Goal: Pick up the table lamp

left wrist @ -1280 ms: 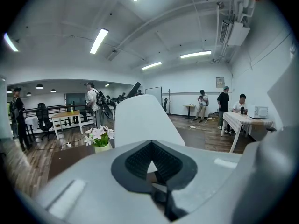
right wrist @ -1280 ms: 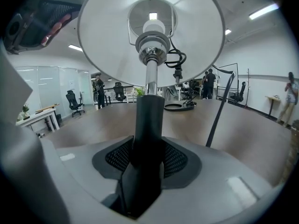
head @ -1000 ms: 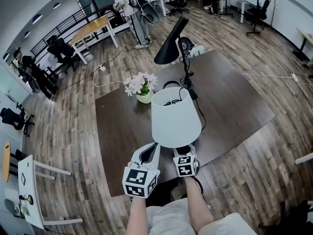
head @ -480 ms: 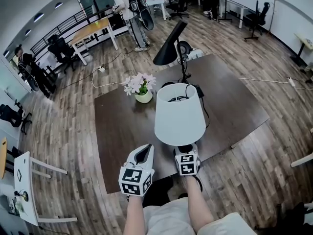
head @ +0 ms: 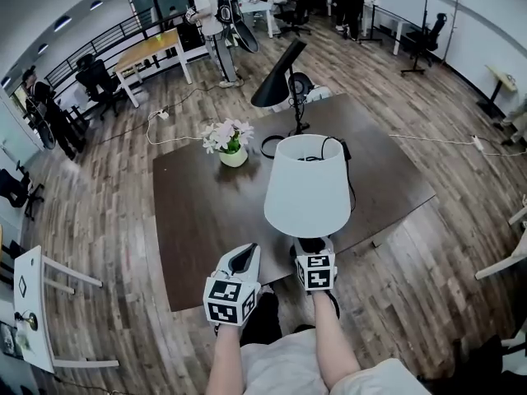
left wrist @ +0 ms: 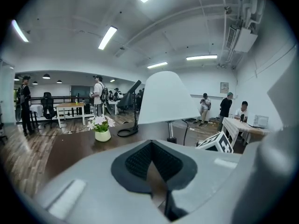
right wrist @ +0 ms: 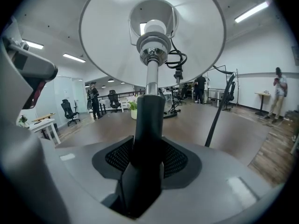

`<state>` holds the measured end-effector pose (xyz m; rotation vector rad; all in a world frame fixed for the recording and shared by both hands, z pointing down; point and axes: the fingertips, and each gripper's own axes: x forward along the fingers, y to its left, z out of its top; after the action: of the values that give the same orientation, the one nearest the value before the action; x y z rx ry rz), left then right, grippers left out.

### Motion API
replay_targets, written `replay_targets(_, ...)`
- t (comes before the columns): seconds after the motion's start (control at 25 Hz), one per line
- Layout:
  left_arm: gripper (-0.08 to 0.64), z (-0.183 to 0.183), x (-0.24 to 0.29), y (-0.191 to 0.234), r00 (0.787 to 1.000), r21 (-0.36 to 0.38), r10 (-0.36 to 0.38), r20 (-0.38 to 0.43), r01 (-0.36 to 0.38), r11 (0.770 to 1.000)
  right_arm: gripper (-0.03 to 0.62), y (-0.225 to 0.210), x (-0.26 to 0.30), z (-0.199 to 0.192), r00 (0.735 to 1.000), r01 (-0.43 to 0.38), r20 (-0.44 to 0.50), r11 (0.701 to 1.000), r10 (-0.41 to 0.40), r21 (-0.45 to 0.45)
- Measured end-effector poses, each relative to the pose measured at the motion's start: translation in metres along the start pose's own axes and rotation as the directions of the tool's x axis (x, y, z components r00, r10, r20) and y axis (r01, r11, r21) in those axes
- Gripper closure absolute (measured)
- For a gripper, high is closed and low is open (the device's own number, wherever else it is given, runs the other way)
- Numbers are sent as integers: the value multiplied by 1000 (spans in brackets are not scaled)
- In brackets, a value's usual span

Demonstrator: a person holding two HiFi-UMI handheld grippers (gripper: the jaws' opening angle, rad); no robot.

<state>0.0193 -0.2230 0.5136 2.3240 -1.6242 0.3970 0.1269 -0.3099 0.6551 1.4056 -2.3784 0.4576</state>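
The table lamp has a white cone shade [head: 307, 186] and a black stem [right wrist: 147, 125]. My right gripper [head: 311, 257] is under the shade, shut on that stem. In the right gripper view I see up into the shade [right wrist: 187, 45] to the bulb socket [right wrist: 153, 38]. The lamp's foot is hidden. A black cord [head: 349, 189] runs from the lamp across the dark brown table [head: 198, 212]. My left gripper [head: 240, 259] hangs beside it at the table's near edge, shut with nothing in it. The shade [left wrist: 166, 99] shows to its front right.
A white pot of pale flowers [head: 231, 145] stands on the table's far left part. A black desk lamp [head: 276, 81] with coiled cable stands at the far edge. People, desks and office chairs fill the room behind. A white chair [head: 33, 303] stands at the left.
The shade has drifted a little right and up in the head view while the right gripper stays shut on the stem. The left gripper has pulled back slightly from the lamp.
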Motion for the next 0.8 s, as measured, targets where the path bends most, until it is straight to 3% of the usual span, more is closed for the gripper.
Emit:
replay_targets(0.32,558,-3,-5,-6,999,-24,-33,-24,33,999,387,3,-35,19,999,29,26,999,-29,-14)
replay_targets(0.8,558,11,-6,41,990,-9,-123,-71,123,992,385,31,-56,61,992,116,38,992,-118,43)
